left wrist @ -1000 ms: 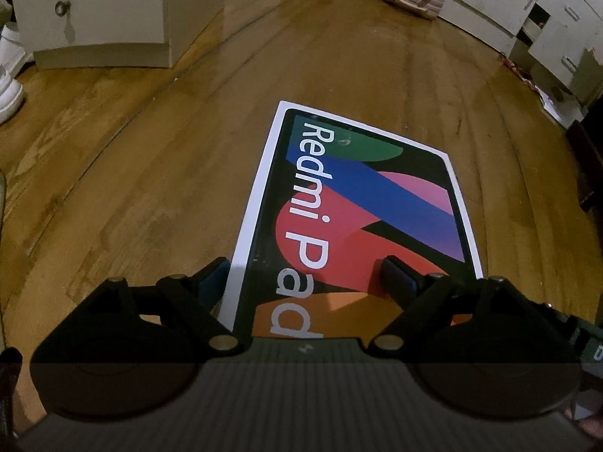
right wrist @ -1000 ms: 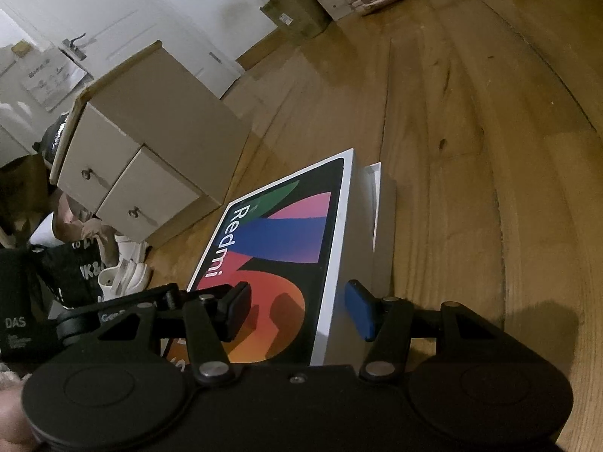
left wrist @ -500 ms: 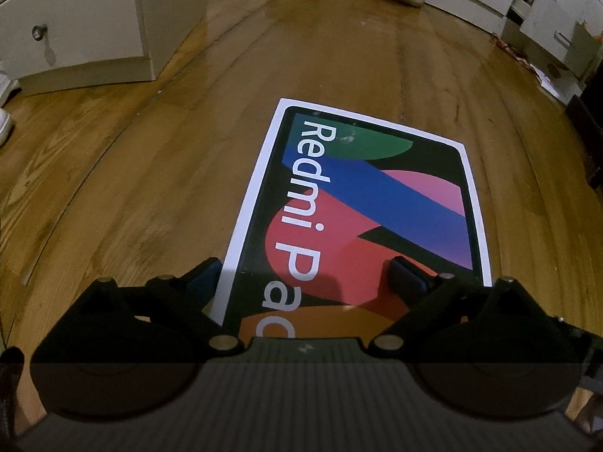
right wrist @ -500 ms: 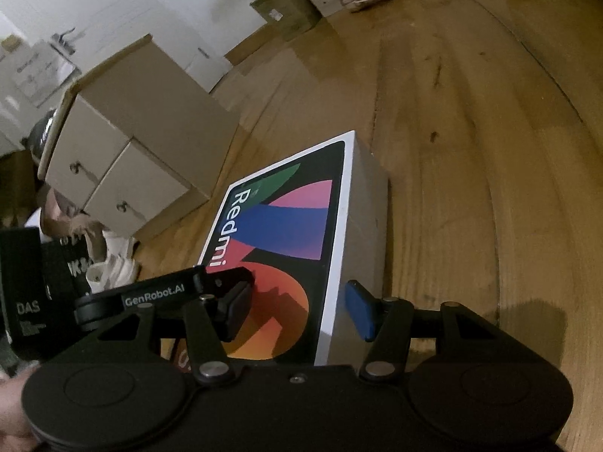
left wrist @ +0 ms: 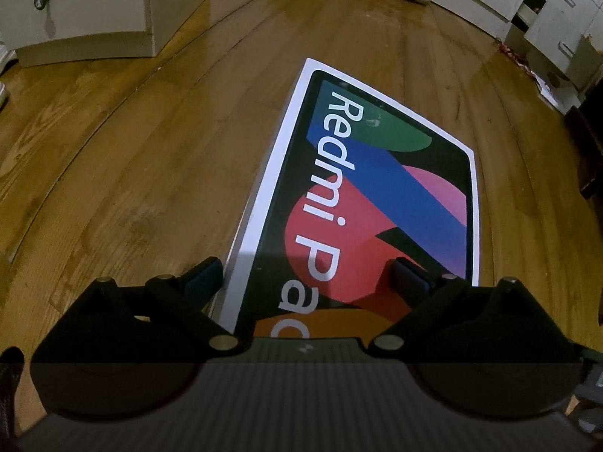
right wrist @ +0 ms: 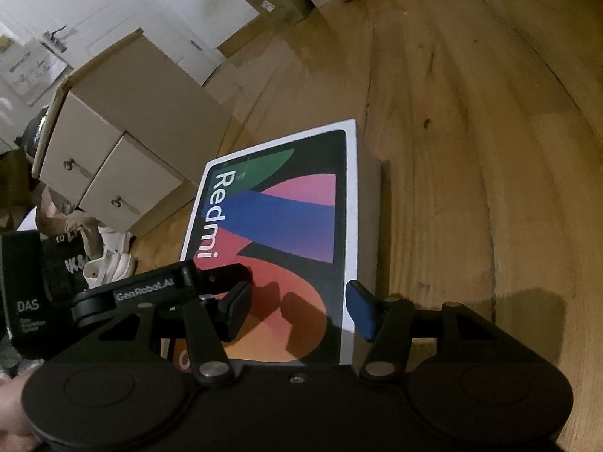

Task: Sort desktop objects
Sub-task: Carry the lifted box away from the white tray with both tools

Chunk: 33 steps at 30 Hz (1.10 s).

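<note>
Your left claw gapes wide and empty above the Redmi Pad box. Your right claw, set narrower, straddles its edge without gripping, likely to steady it.

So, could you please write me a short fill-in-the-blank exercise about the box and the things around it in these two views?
1. The first word printed on the tablet box is ____.
2. The box lies flat on a ____ floor.
3. The cabinet beyond the box shows ____ drawer knobs.
4. The pads of the right hand-held gripper are coloured ____.

Missing words: Redmi; wooden; two; blue
</note>
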Tool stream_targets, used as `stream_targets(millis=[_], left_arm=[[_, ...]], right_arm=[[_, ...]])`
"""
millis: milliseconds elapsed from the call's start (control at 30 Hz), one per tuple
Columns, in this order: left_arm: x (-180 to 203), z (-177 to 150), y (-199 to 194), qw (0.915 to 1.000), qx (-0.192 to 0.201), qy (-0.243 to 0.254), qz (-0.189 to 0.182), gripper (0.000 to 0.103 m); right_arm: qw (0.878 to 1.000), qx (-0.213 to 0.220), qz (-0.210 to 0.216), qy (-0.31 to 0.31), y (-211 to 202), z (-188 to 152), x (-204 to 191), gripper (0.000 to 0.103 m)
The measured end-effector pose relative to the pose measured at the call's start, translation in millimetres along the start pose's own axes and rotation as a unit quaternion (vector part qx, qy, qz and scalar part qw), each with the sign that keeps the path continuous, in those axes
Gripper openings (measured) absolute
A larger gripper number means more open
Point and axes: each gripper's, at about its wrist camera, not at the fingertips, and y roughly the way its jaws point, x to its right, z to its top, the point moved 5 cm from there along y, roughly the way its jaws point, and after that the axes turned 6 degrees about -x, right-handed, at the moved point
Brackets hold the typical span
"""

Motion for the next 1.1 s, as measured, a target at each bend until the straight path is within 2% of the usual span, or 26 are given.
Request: stream_targets(millis=[233,400,567,600,633,733,1000,1100], left_arm=[[-5,1,-4,0.9999,-0.003,-0.016,0.005,0.097],[-15,-2,-7,0.9994,0.000,-0.032,0.016,0.097],[-19,-2,-6,0.9993,-0.002,-0.036,0.008,0.097],[-18,-1,-5,0.9993,-0.002,-0.036,0.007,0.096],[-17,-1,-5,0.9994,-0.003,-0.034,0.004,0.096],[-15,-2,-4,0.9982,-0.008,-0.053,-0.028,0.096],[-16,3,-8,0.9973,0.001,-0.066,-0.032,0.096],[-15,4,-2,0.9977,-0.004,-0.065,-0.019,0.096]], right_arm=[[0.999,-0.016,-0.026,0.019,7,-5,21,0.063],[0.998,-0.024,0.013,0.065,18,-15,39,0.064],[0.994,-0.029,0.048,0.089,27,-20,42,0.066],[0.994,-0.033,0.054,0.090,29,-22,42,0.069],[0.994,-0.036,0.057,0.091,31,-23,41,0.072],[0.993,-0.045,0.064,0.091,33,-26,39,0.074],[0.992,-0.045,0.079,0.085,22,-17,32,0.071],[0.992,-0.041,0.083,0.084,19,-14,29,0.071]])
